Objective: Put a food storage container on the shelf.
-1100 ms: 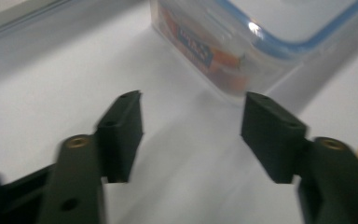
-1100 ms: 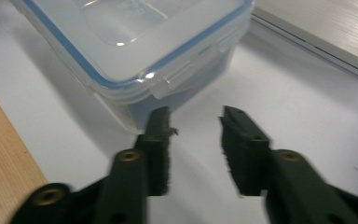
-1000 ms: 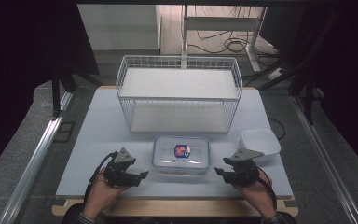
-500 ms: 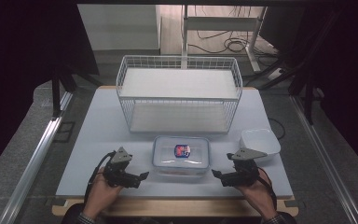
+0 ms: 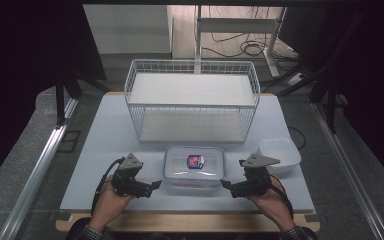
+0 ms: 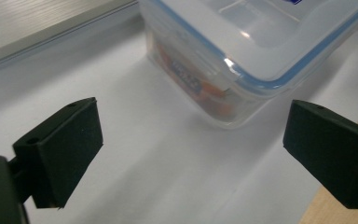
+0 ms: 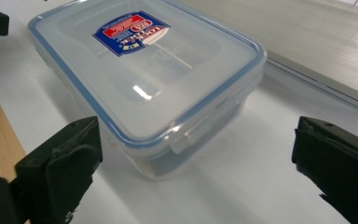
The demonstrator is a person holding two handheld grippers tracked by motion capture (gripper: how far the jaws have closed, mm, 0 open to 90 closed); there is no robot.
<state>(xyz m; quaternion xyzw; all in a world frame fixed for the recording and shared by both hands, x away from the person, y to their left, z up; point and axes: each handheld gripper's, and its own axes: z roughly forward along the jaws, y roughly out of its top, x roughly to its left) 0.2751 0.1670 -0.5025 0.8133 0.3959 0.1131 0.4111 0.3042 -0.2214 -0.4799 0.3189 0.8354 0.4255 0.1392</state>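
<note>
While the lidded container (image 5: 194, 166) sat near the table's (image 5: 105, 130) front edge between the two grippers, the left gripper (image 5: 152, 185) and right gripper (image 5: 225, 183) flanked it, jaws spread wide and empty. An uneven squeeze might have skidded it sideways or popped a latch.

Bare table (image 5: 105, 145) flanking the lidded container (image 5: 194, 167); wire basket (image 5: 192, 102) close behind it.

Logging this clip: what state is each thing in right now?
Container: lid on, flat on the table, something orange inside.
Bowl: upright, looks empty.
Basket: upright, nothing inside.
Left gripper: open, left of the container, not touching it.
Right gripper: open, right of the container, not touching it.
</note>
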